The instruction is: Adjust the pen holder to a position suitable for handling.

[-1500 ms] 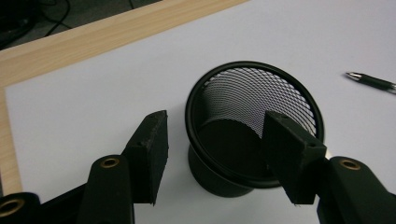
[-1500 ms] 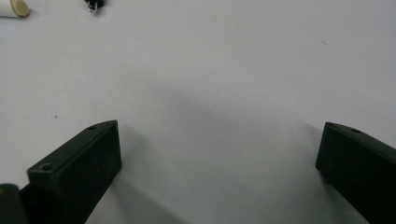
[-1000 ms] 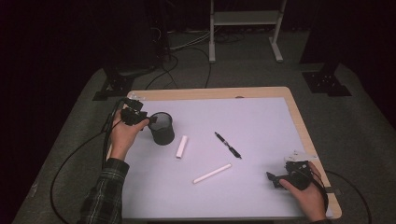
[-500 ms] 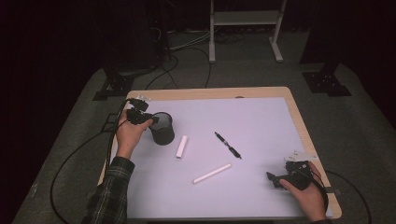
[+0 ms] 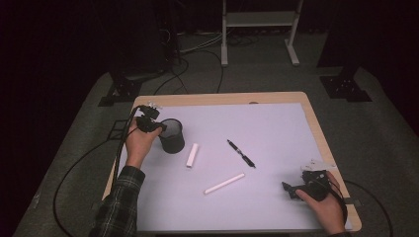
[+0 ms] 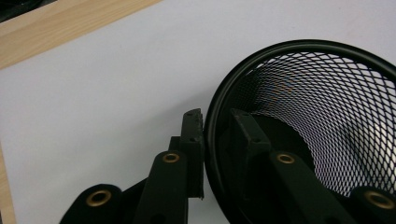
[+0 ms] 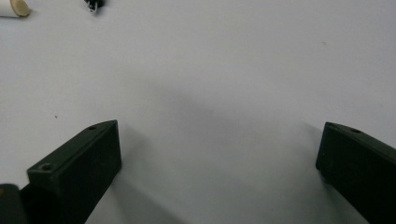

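A black mesh cup [image 5: 172,136] stands upright at the left of the white mat [image 5: 257,123]. My left gripper [image 5: 157,129] is shut on its near-left rim, one jaw inside the cup and one outside. In the left gripper view the cup's [image 6: 327,107] mesh wall sits pinched by the left gripper [image 6: 215,116]. My right gripper [image 5: 289,190] rests open at the mat's front right corner, and the right gripper [image 7: 219,140] has nothing but bare mat between its jaws.
On the mat lie a short white cylinder [image 5: 191,155], a long white stick [image 5: 225,183] and a black pen [image 5: 241,153]. The stick's end [image 7: 13,7] and the pen's tip [image 7: 95,4] lie far ahead of the right gripper. The wooden table edge [image 5: 222,98] borders the mat.
My left hand has reached a little farther forward and to the right, bringing its gripper onto the cup's rim. The cup and the right gripper have stayed put.
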{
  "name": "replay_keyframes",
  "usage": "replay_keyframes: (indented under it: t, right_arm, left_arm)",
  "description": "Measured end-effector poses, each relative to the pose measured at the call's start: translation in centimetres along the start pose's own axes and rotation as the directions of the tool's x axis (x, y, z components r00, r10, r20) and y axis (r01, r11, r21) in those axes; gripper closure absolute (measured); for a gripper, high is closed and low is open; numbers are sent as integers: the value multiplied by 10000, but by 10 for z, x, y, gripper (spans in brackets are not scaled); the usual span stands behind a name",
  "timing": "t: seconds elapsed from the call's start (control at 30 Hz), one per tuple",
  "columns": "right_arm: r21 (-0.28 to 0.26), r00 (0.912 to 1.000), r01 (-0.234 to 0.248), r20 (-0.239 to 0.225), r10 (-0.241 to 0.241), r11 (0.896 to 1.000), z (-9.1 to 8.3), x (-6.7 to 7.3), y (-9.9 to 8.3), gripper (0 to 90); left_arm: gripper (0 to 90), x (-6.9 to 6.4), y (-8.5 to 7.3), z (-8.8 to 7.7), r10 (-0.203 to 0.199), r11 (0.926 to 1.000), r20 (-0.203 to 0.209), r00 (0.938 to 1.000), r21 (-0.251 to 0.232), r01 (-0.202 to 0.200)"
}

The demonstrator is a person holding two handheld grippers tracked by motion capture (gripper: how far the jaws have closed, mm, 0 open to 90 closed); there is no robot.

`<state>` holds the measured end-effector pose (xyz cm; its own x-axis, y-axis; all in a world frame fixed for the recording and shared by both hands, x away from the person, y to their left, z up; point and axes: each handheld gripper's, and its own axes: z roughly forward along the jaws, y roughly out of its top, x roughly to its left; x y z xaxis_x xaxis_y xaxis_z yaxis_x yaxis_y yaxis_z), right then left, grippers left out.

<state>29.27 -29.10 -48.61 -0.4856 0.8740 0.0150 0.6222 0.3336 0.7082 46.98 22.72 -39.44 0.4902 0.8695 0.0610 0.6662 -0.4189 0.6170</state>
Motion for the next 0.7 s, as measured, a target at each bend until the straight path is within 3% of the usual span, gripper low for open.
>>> replay_keyframes:
  t: [0.33, 0.7]
  right_arm:
    - [1, 10000, -3, 0, 3, 10000, 0, 0, 0, 0]
    - [3, 10000, -3, -5, 3, 10000, 0, 0, 0, 0]
  left_arm:
    - [801, 1, 0, 0, 7, 10000, 52, 10000, 68, -7]
    - [824, 1, 2, -6, -296, 9993, 651, 9974, -219, 311]
